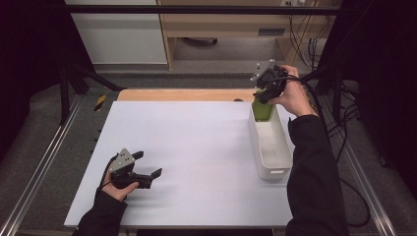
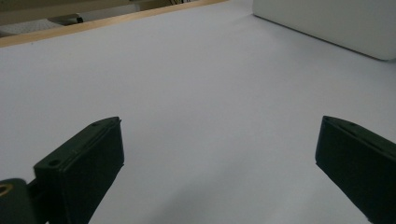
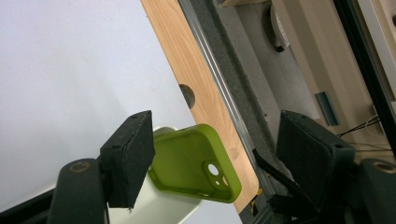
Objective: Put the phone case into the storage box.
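Observation:
A lime-green phone case stands tilted in the far end of a long white bin at the table's right side. My right gripper hovers just above it. In the right gripper view the case shows its hollow inside with the camera cut-out. It leans on the bin's rim behind the left jaw, and the right gripper stands open with its jaws wide apart and not pressing the case. My left gripper rests open on the white table top at the near left, nothing between its jaws.
A wooden strip runs along the table's far edge, with a small hole near the bin. Metal rails flank both sides. The bin's side wall lies ahead of the left gripper. Cables hang at the far right.

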Motion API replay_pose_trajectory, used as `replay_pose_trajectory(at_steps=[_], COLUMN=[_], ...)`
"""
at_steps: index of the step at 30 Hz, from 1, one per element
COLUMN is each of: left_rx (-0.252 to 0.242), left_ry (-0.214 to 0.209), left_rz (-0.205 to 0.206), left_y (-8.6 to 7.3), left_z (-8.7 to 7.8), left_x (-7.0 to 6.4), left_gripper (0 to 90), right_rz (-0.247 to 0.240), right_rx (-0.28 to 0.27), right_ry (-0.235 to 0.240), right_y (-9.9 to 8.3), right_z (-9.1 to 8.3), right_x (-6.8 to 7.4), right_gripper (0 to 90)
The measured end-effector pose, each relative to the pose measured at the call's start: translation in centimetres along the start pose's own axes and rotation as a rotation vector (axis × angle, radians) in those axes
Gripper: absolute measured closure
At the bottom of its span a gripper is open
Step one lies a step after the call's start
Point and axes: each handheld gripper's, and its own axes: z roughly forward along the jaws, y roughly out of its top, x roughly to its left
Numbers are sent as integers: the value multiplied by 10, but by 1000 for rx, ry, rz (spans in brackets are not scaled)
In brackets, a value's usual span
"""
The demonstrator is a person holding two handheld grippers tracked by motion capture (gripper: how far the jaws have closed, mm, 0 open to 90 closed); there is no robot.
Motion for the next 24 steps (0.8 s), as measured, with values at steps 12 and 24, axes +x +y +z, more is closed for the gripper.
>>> replay_pose_trajectory(at_steps=[12, 24], left_rx=[7, 7], left_ry=[-1, -3], left_rz=[4, 5], left_y=[0, 0], left_z=[1, 1], left_x=[0, -1], left_gripper=[10, 10], right_rz=[75, 191], right_rx=[-62, -141], right_ry=[-19, -4], right_y=[1, 0], right_z=[-12, -22], right_x=[1, 9], right_gripper=[234, 112])
